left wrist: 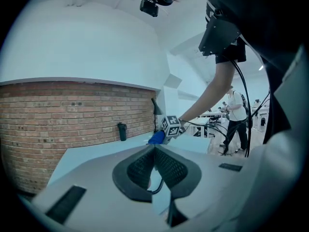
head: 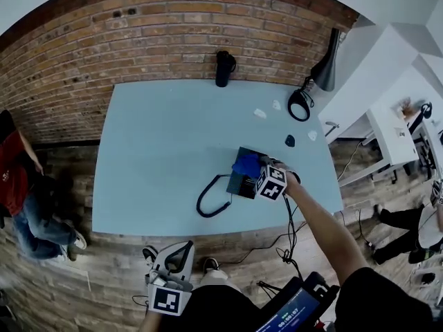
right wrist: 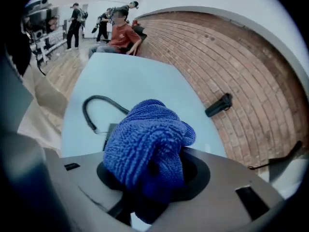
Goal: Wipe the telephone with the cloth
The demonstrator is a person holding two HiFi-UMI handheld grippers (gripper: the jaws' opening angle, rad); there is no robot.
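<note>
A dark telephone (head: 240,184) sits near the right front of the pale blue table (head: 159,151). Its black cord (head: 210,203) loops out to the left. My right gripper (head: 260,166) is shut on a bunched blue cloth (head: 246,163), which rests on top of the telephone. In the right gripper view the cloth (right wrist: 145,144) fills the jaws and hides most of the telephone; only the cord (right wrist: 96,105) shows beyond it. My left gripper (head: 178,258) hangs below the table's front edge, close to my body. Its pads (left wrist: 166,166) meet at the tips with nothing between them.
A black flask (head: 224,68) stands at the table's back edge against the brick wall. A black desk lamp (head: 302,104) is at the back right, with small white scraps (head: 260,113) and a dark object (head: 290,141) nearby. Cables (head: 287,249) trail on the wooden floor. A person (head: 17,178) sits at the left.
</note>
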